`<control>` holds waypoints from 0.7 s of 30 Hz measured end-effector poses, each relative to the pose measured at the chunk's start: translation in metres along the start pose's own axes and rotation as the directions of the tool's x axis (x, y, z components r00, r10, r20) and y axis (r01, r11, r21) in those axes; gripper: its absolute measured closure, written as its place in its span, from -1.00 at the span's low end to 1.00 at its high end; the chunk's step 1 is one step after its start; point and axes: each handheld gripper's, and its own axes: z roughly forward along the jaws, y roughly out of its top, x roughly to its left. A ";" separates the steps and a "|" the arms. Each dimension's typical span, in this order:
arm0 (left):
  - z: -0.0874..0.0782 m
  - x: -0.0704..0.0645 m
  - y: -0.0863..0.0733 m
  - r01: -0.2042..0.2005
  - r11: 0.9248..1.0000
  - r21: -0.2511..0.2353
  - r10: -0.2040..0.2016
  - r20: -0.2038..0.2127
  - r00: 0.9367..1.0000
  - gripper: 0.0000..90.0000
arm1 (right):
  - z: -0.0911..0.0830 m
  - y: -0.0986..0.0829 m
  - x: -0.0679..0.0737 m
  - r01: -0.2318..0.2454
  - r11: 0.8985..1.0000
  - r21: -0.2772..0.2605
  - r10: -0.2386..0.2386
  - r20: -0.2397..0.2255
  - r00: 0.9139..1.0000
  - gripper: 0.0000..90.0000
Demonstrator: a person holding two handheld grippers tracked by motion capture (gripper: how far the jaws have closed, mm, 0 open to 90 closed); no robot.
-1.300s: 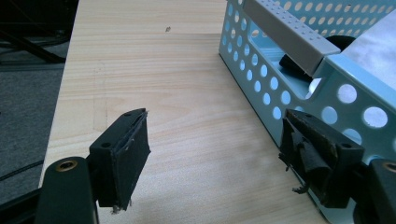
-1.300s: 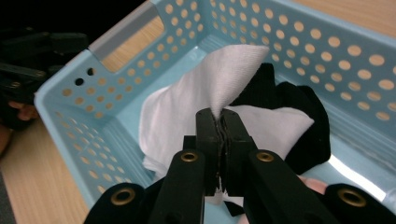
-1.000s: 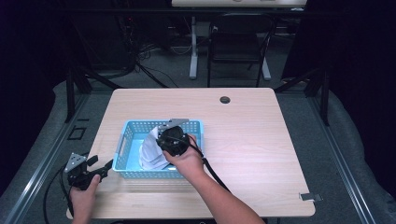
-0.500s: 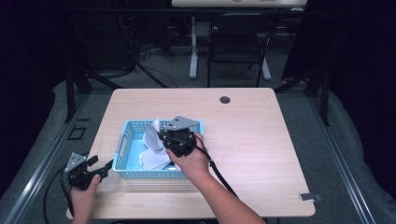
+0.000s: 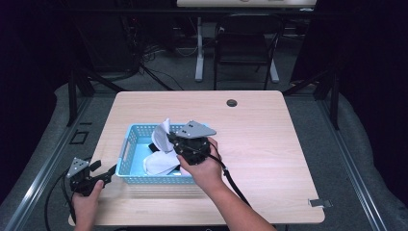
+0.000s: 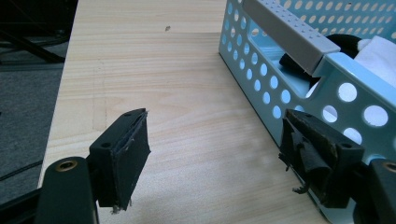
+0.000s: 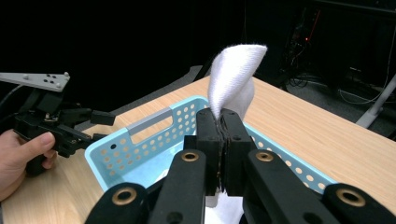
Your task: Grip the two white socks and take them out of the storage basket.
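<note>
White cloth, apparently a sock [image 7: 236,74], is pinched between the clenched jaws of the right gripper [image 5: 179,141]. The free end of the sock stands up and curls over directly above the jaw tips, as the right gripper view shows; its lower part hangs below the jaws toward the floor of the light blue perforated basket [image 5: 126,147]. The long axis of the sock thus runs roughly vertical, in line with the jaws' closing seam. Further white and dark fabric [image 5: 159,162] lies in the basket beneath and just behind the jaws.

Left gripper [image 5: 107,176] sits low at the basket's near left corner, jaws released and spread wide. In the left gripper view one jaw lies just beside the basket wall [image 6: 261,84], possibly touching it; the other stands over the bare wooden surface [image 6: 163,102]. Nothing lies between them.

Judgement: the right gripper alone carries the sock, and the coming move turns on lifting straight up along the sock's axis until its hanging end clears the basket rim. The left gripper looks placed to steady the basket.
</note>
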 end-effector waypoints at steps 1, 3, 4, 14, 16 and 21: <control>0.000 0.000 0.000 0.000 1.000 0.000 0.000 0.000 1.000 -0.47 | -0.002 0.000 0.000 -0.002 1.000 -0.001 0.002 -0.001 1.000 0.96; 0.000 0.000 0.000 -0.001 1.000 0.001 0.001 0.000 1.000 -0.47 | -0.006 0.000 0.000 -0.001 1.000 -0.011 0.001 0.000 1.000 0.96; 0.000 0.000 0.000 -0.001 1.000 0.001 0.001 0.000 1.000 -0.47 | -0.008 0.000 -0.001 -0.004 1.000 -0.015 0.004 -0.001 1.000 0.96; 0.000 0.000 0.000 -0.001 1.000 -0.004 0.001 0.000 1.000 -0.47 | -0.036 -0.007 -0.007 -0.030 0.998 -0.057 0.030 0.011 0.999 0.96; 0.000 -0.001 0.000 -0.001 1.000 -0.003 0.001 0.000 1.000 -0.47 | -0.039 -0.008 -0.009 -0.034 0.998 -0.060 0.035 0.013 0.999 0.96; 0.001 -0.001 0.000 -0.001 1.000 -0.003 0.001 0.000 1.000 -0.47 | -0.057 -0.016 -0.021 -0.048 0.997 -0.062 0.051 0.048 0.998 0.96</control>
